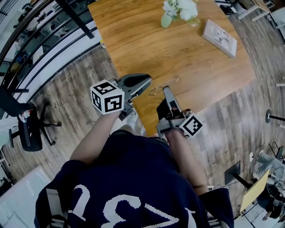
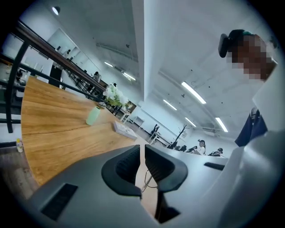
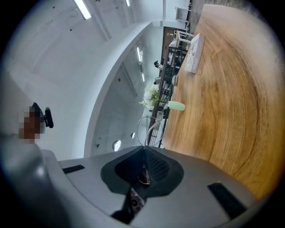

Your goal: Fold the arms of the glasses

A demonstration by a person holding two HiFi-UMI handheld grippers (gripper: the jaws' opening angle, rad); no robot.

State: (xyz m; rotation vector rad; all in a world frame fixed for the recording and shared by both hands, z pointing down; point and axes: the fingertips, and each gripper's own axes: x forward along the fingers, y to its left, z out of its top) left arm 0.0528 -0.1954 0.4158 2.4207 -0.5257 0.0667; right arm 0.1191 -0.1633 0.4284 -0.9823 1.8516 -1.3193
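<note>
Thin wire-rimmed glasses (image 1: 164, 84) hang just above the near edge of the wooden table (image 1: 187, 53). My right gripper (image 1: 166, 91) is shut on them. In the right gripper view one rim of the glasses (image 3: 147, 125) sticks up out of the closed right gripper (image 3: 144, 151). My left gripper (image 1: 146, 83) meets the glasses from the left. In the left gripper view the left gripper's (image 2: 142, 167) jaws are drawn to a narrow slit, and a thin wire of the glasses (image 2: 148, 180) runs in it. Which part of the frame that wire is stays unclear.
A pale green vase of white flowers (image 1: 178, 11) and a flat white book (image 1: 219, 38) sit at the table's far side. A black office chair (image 1: 29, 129) stands on the wood floor at left, next to a dark railing (image 1: 44, 40). My torso fills the lower picture.
</note>
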